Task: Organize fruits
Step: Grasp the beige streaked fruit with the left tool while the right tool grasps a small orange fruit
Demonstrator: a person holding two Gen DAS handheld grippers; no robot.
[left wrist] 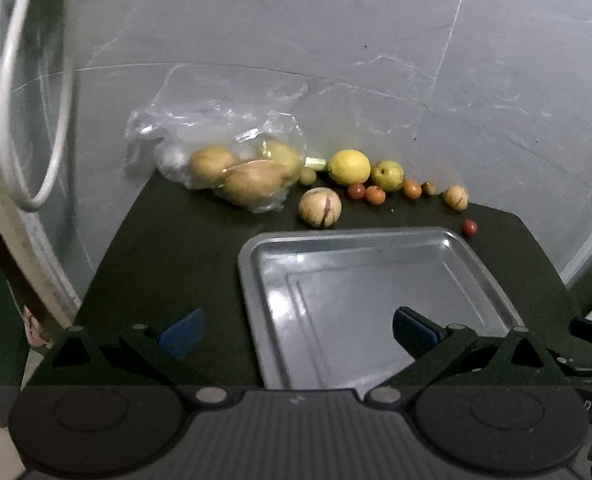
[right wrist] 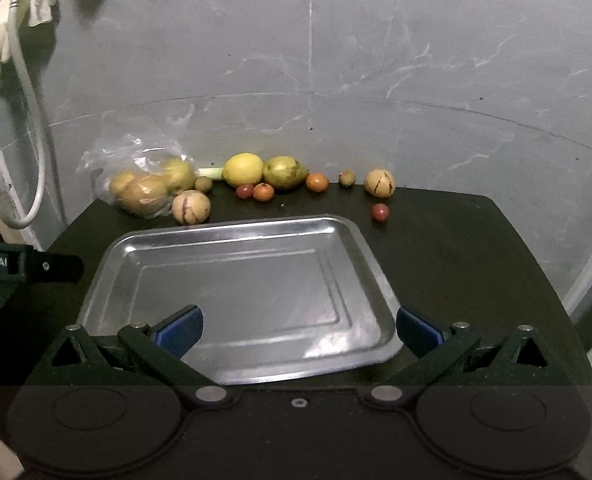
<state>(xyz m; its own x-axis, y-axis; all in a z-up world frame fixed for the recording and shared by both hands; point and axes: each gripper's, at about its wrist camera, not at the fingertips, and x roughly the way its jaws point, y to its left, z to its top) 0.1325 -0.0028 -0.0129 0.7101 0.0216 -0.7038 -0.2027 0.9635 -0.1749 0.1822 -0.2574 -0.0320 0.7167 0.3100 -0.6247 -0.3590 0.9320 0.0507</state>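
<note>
We find the task not yet begun. Going left to right along the back edge of the dark table [right wrist: 456,264]: a clear plastic bag [right wrist: 136,160] lies at the far left holding several brownish-yellow fruits [right wrist: 144,194]. Just beside it sits a large striped fruit [right wrist: 191,207], touching or nearly touching the bag, with a small greenish fruit [right wrist: 203,183] behind it. Next come the lemon [right wrist: 243,169] and a yellow-green fruit [right wrist: 285,172] side by side, with two small red-orange fruits [right wrist: 255,191] in front of them. An orange fruit [right wrist: 317,182] follows, then another small greenish one [right wrist: 347,178], then a smaller striped fruit [right wrist: 379,183]. One red fruit [right wrist: 380,212] lies apart, near the tray's far right corner.

The metal tray [right wrist: 224,236] stands in the middle of the table and holds nothing; every fruit remains outside it.

The left gripper [left wrist: 298,330] hangs above the tray's left part, jaws spread wide, holding nothing. The right gripper [right wrist: 300,326] hangs over the tray's near edge, likewise spread and unladen. We judge all sorting outstanding, bagged fruit included.
</note>
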